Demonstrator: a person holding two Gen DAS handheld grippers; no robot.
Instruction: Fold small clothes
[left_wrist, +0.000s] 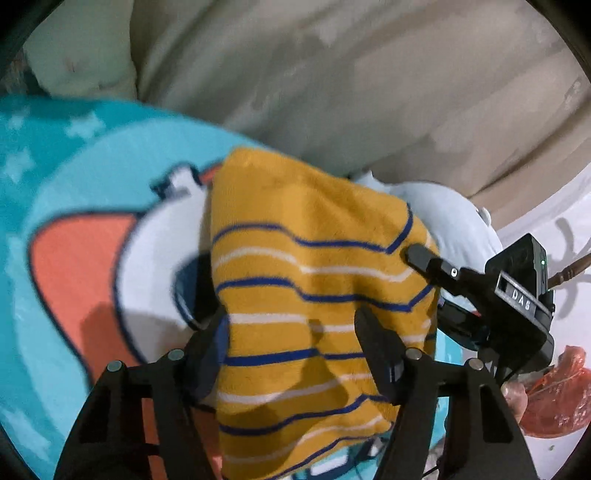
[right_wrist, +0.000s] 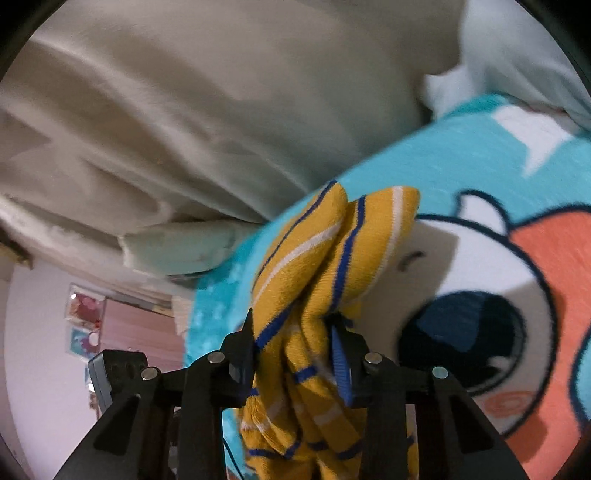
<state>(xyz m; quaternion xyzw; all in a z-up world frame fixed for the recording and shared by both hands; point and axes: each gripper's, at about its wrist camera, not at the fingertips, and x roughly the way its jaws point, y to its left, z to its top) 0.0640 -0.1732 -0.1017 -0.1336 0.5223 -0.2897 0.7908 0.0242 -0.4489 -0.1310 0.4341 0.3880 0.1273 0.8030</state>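
Observation:
A small mustard-yellow garment (left_wrist: 314, 280) with blue and white stripes hangs over the turquoise cartoon blanket (left_wrist: 55, 155). My left gripper (left_wrist: 291, 325) has its fingers spread wide, and the cloth drapes between and over them. My right gripper (right_wrist: 295, 321) is shut on a bunched fold of the same striped garment (right_wrist: 332, 251), which bulges up past its fingertips. The right gripper (left_wrist: 424, 258) also shows in the left wrist view, pinching the garment's right edge.
The blanket (right_wrist: 480, 155) lies on a bed with a beige sheet (left_wrist: 332, 74) and pale pillows (right_wrist: 177, 247). A light blue cloth (left_wrist: 443, 210) lies behind the garment. A pink wall with pictures (right_wrist: 85, 314) shows at lower left.

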